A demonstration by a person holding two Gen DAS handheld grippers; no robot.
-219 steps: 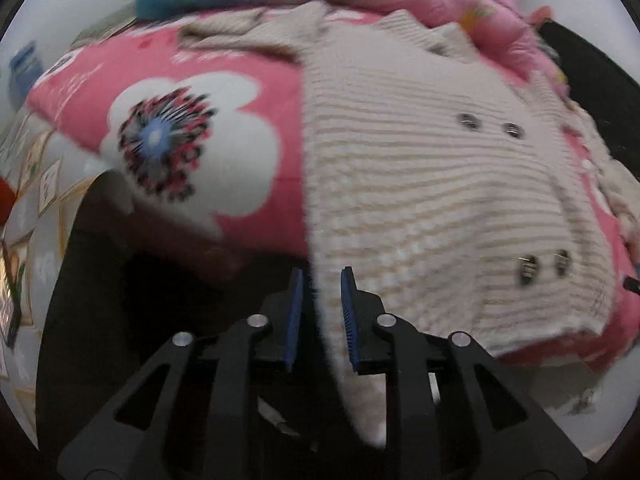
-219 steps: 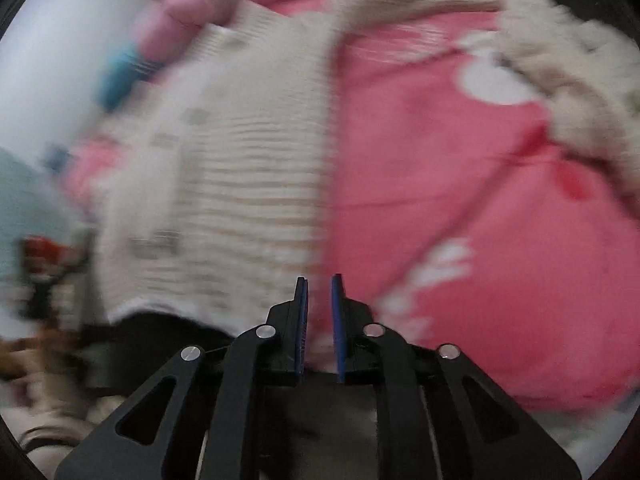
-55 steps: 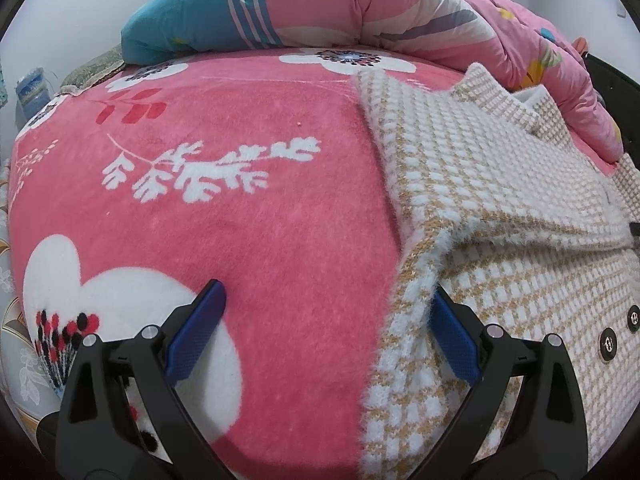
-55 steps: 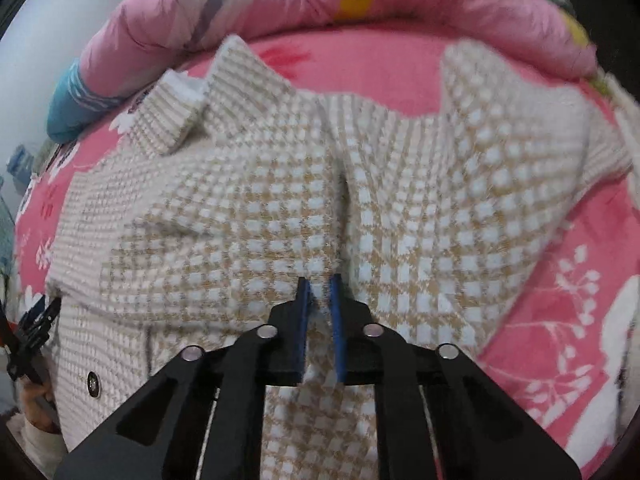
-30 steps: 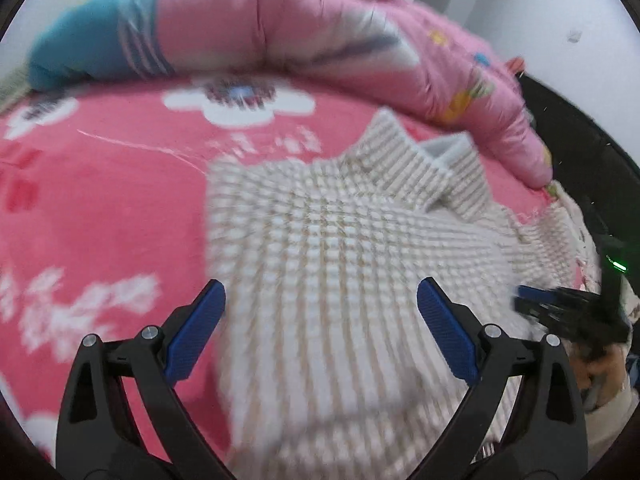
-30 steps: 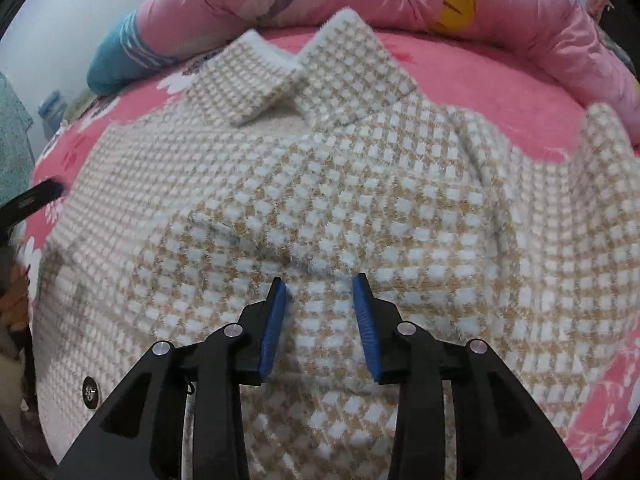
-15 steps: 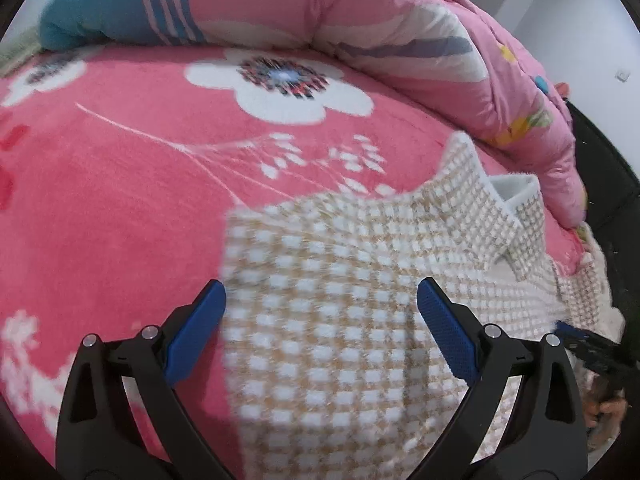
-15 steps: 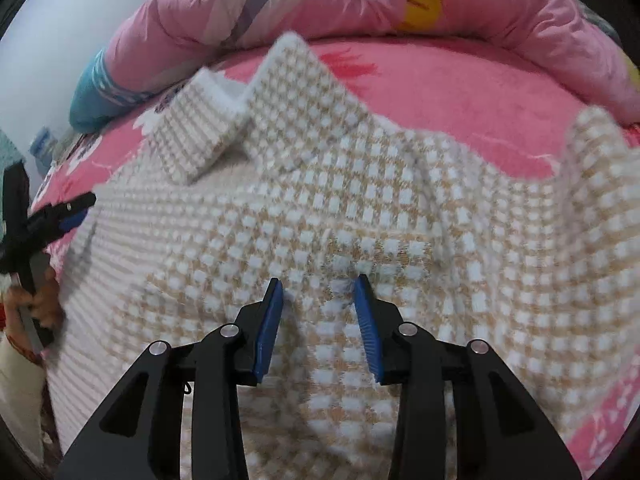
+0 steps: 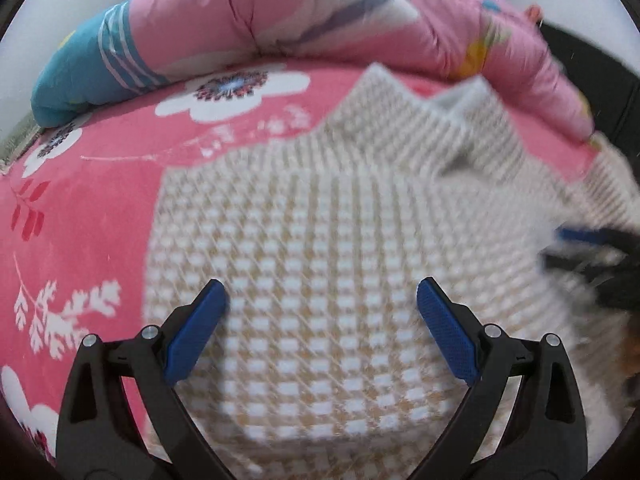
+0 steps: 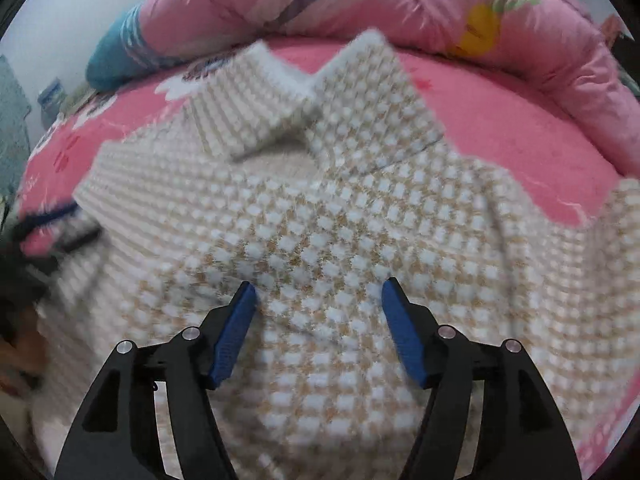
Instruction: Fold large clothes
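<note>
Lying spread on the pink floral blanket (image 9: 88, 208), the checked beige-and-white knit cardigan (image 9: 320, 248) fills the ground ahead of both tongs. The left gripper (image 9: 322, 320) stands with its blue pads (image 9: 196, 332) wide apart and nothing between them; the knit runs under and beyond both fingertips, with its left edge just outside the left pad and bare blanket further to that side. Straight ahead of these tongs the cloth rises to the collar (image 9: 420, 120), whose two flaps point away toward the rolled pink quilt (image 9: 320, 20) at the far side of the bed. Off to the right of the left tongs, blurred, the tip of the other tool shows over the knit.

The right gripper (image 10: 318, 320) is likewise parted, its pads (image 10: 402, 336) holding nothing, and it hangs over the middle of the cardigan (image 10: 340, 240); whether the tips touch the fabric cannot be told. Ahead of it the collar (image 10: 304, 96) lies open, and beyond that the quilt (image 10: 400, 4) curves across the top. To its right a fold of knit ridges up, with blanket (image 10: 520, 132) showing past it. Far to its left, smeared by motion, the left tool's blue tip sits at the garment's edge.
</note>
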